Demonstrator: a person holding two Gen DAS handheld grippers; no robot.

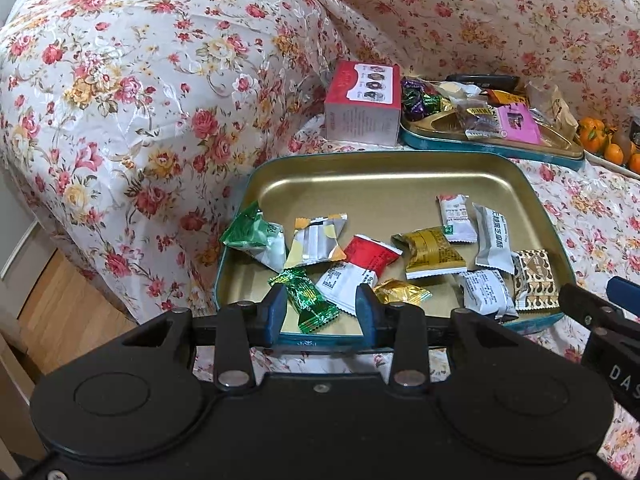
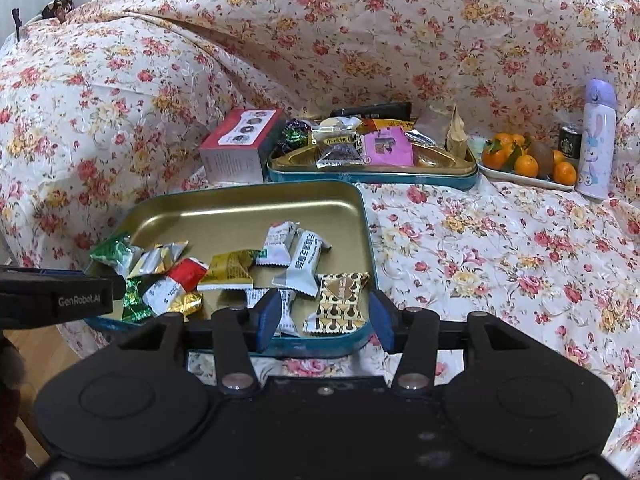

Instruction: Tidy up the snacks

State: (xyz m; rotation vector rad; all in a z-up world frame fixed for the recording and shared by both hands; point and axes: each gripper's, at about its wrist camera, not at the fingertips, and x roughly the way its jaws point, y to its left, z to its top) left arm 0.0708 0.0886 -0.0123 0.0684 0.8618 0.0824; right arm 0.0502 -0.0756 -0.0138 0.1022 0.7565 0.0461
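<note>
Two teal tins with gold interiors rest on a sofa draped in a floral cover. The near tin holds a loose scatter of wrapped snacks: a green foil candy, a red-and-white packet, a gold packet, grey-white packets and a heart-patterned packet. The far tin, divided into compartments, carries purple and green foil candies, a pink packet and others, heaped rather than sorted. Judged from this, sorting is at an early stage: most snacks remain mixed. The left claw stands apart, its jaws either side of the green candy without pressing it. The right claw also stands apart, over the heart-patterned packet at the near tin's corner, holding nothing. Legible writing: "GenRobot.AI" on the left claw's body as seen from the right wrist; packet print is too small to read. A red box, oranges and a bunny-printed bottle stand beyond.
</note>
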